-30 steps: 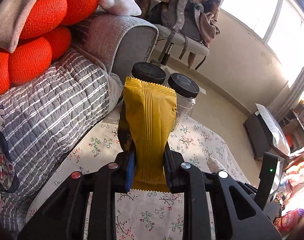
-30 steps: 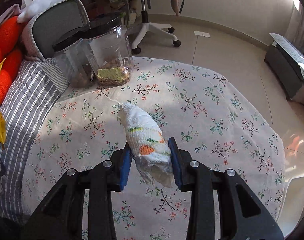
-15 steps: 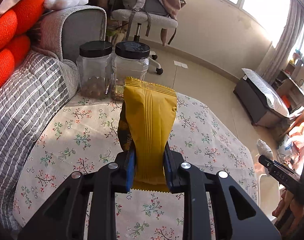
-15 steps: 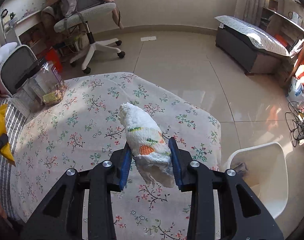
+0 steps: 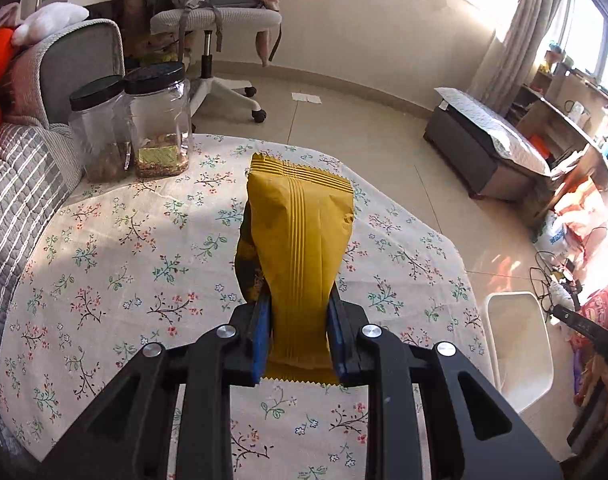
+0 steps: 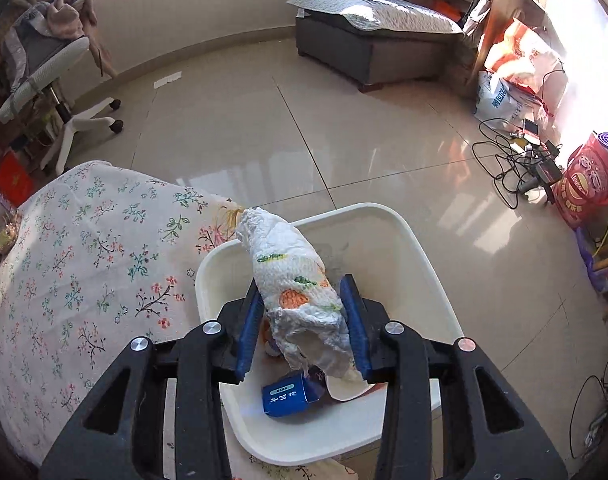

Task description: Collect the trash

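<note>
My left gripper (image 5: pixel 298 320) is shut on a yellow snack wrapper (image 5: pixel 300 240) and holds it above the floral tablecloth (image 5: pixel 144 248). My right gripper (image 6: pixel 302 320) is shut on a crumpled white paper towel (image 6: pixel 294 276) and holds it over the white trash bin (image 6: pixel 403 232), which stands on the floor beside the table. A blue carton (image 6: pixel 286 396) and other scraps lie in the bin. The bin also shows in the left wrist view (image 5: pixel 519 344) at the right.
Two black-lidded plastic jars (image 5: pixel 136 120) stand at the table's far left corner by the grey striped sofa (image 5: pixel 12 184). An office chair (image 5: pixel 216 32), a dark bench (image 6: pixel 375 40) and cables with bags (image 6: pixel 543 140) sit on the tiled floor.
Both grippers have swung right. The right gripper with the paper towel has moved from above the table to above the bin. The left gripper, with the wrapper, now faces the table and bin.
</note>
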Demonstrator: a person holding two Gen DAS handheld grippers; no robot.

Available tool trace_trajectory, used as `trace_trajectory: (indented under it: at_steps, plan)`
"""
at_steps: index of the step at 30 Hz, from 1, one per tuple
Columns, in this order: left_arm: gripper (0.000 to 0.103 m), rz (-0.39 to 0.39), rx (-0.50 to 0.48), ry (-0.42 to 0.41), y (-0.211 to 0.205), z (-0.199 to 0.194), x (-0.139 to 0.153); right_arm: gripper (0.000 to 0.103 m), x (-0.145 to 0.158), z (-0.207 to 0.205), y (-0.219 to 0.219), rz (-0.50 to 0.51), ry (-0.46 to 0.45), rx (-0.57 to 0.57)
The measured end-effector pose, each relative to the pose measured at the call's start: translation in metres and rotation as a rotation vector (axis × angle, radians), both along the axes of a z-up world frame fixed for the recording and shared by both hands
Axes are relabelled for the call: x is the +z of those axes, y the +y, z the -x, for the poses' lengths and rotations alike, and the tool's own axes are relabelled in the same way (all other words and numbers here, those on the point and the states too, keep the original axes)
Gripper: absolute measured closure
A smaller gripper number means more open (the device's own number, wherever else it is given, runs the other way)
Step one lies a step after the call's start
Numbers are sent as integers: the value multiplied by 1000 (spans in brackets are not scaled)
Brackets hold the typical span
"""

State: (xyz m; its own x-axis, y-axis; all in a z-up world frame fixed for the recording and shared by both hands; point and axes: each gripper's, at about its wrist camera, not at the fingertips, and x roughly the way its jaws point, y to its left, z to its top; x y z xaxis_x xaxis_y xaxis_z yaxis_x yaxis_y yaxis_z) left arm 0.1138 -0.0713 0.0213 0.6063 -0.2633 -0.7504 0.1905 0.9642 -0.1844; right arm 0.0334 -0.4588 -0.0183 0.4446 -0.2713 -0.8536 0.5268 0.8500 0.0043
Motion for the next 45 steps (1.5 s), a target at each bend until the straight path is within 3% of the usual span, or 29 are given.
trace_trajectory:
  at_steps: [4,11,20,26,29,33,35,40,45]
  plan:
    - [78,14,-88,27,-55,10,-2,42,-6,23,-18,23,14,-54]
    - [78,-6,-270,2,-162,33,9,17,14,63,-55,50,-87,-173]
    - [77,-12,-488,-19,-288,66,15,8,29,102,-96,69,-167,-329]
    - [68,1,-564,8,-334,76,9,7,30,121,-116,83,-175,-420]
    - [59,-3,-583,24,-346,80,4,7,28,125,-121,84,-172,-443]
    - [30,-43,-575,7,-343,86,3,7,31,127,-117,104,-189,-452]
    - [22,-61,-553,-29,-336,88,7,7,35,126,-112,112,-206,-451]
    - [12,-70,-467,-104,-301,85,21,7,47,123,-88,134,-269,-424]
    - [7,-90,-336,-261,-253,93,49,7,63,123,-48,149,-377,-366]
